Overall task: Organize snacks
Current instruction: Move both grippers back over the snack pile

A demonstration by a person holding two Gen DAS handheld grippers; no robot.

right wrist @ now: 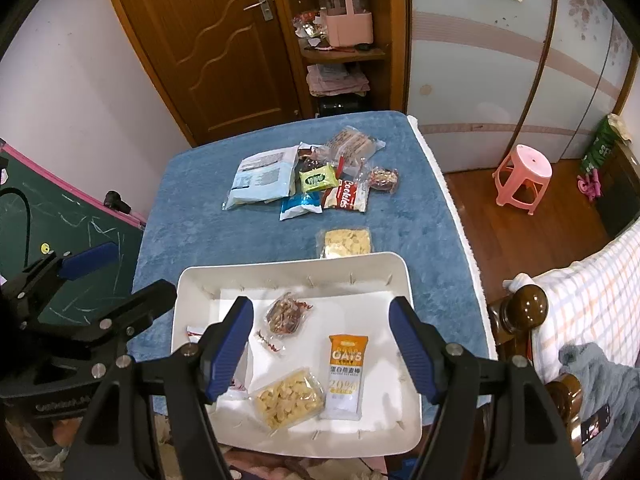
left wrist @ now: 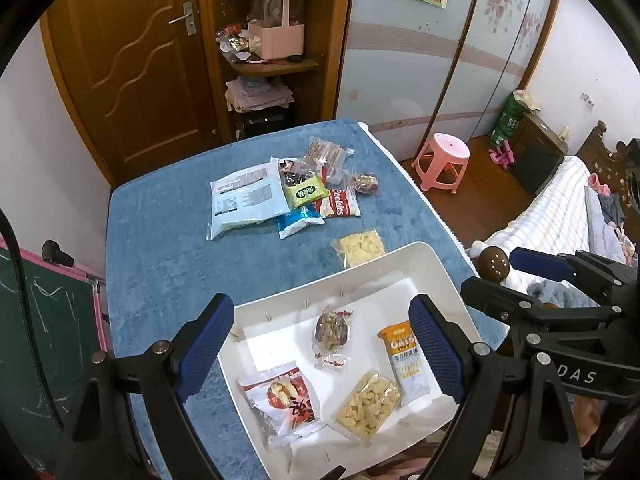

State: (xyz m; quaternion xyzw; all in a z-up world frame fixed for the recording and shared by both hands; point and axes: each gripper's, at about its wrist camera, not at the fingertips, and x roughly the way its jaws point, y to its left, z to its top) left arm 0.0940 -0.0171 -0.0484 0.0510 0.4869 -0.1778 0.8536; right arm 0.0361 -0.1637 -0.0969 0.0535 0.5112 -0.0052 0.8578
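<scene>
A white tray [left wrist: 424, 256] [right wrist: 396, 264] sits at the near edge of the blue-covered table [left wrist: 168, 248] [right wrist: 424, 208]. In it lie an orange oats bar [left wrist: 404, 360] [right wrist: 346, 372], a clear pack of yellow chips [left wrist: 368, 404] [right wrist: 290, 396], a dark nut pack [left wrist: 331, 332] [right wrist: 286, 314] and a red-and-white packet [left wrist: 280, 400]. My left gripper [left wrist: 322, 344] hovers open over the tray, holding nothing. My right gripper [right wrist: 322, 340] is open above the oats bar and chips, also holding nothing. Further back lie loose snacks [left wrist: 288, 192] [right wrist: 312, 176], with another chip pack [left wrist: 360, 246] [right wrist: 346, 242] just behind the tray.
A green chalkboard with a pink frame [left wrist: 44, 320] [right wrist: 72, 216] stands left of the table. To the right are a pink stool [left wrist: 442, 160] [right wrist: 522, 176], a wooden bedpost knob [left wrist: 493, 264] [right wrist: 524, 304] and a bed [right wrist: 592, 280]. A door and shelves stand behind.
</scene>
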